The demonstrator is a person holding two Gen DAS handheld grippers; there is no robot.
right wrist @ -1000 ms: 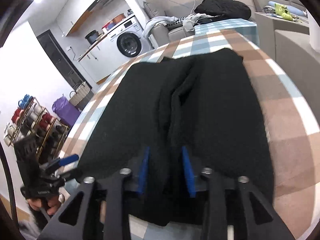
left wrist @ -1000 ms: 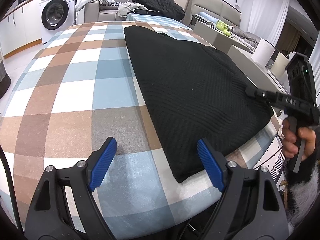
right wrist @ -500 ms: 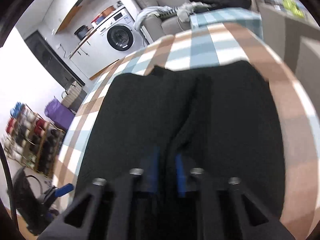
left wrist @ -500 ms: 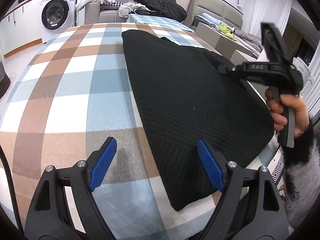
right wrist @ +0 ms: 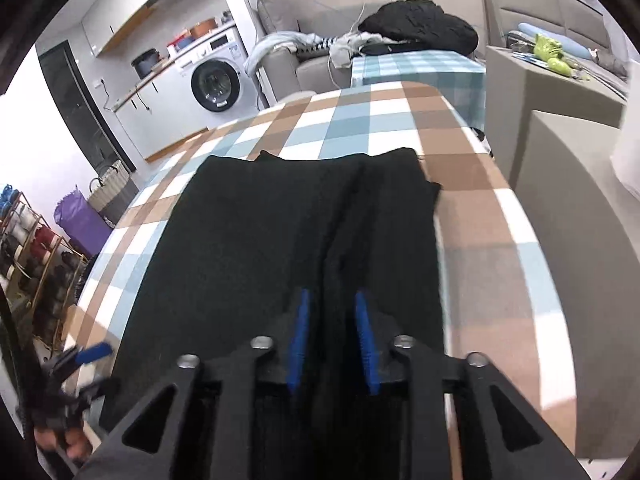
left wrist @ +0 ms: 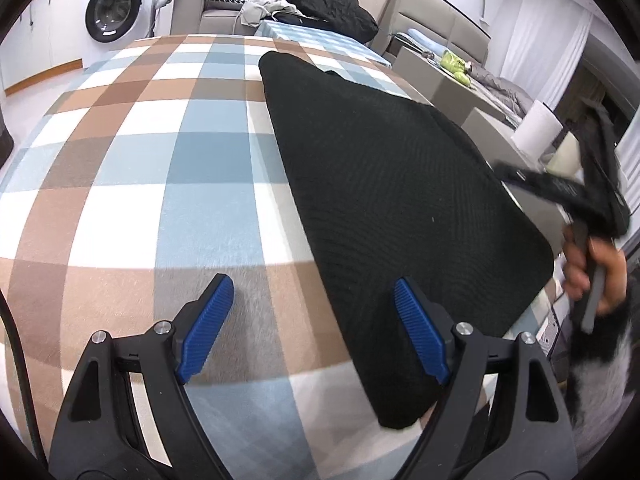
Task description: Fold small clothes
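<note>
Lying lengthwise away from both hands, the black ribbed knit garment (left wrist: 392, 208) is spread on the checked table (left wrist: 152, 168). Its near hem is apparently pinched by the just-reopening right gripper (right wrist: 332, 332); the left gripper (left wrist: 316, 320), jaws wide, is held empty beside its left edge.

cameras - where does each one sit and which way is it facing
Left wrist: on the left gripper, angled down across the checked tablecloth at the black knit garment; shows its wide-open blue pads plus the right gripper in a hand.
Right wrist: on the right gripper, looking along the garment; the left gripper sits at lower left.
Shared: garment, tablecloth, washing machine, black jacket.
</note>
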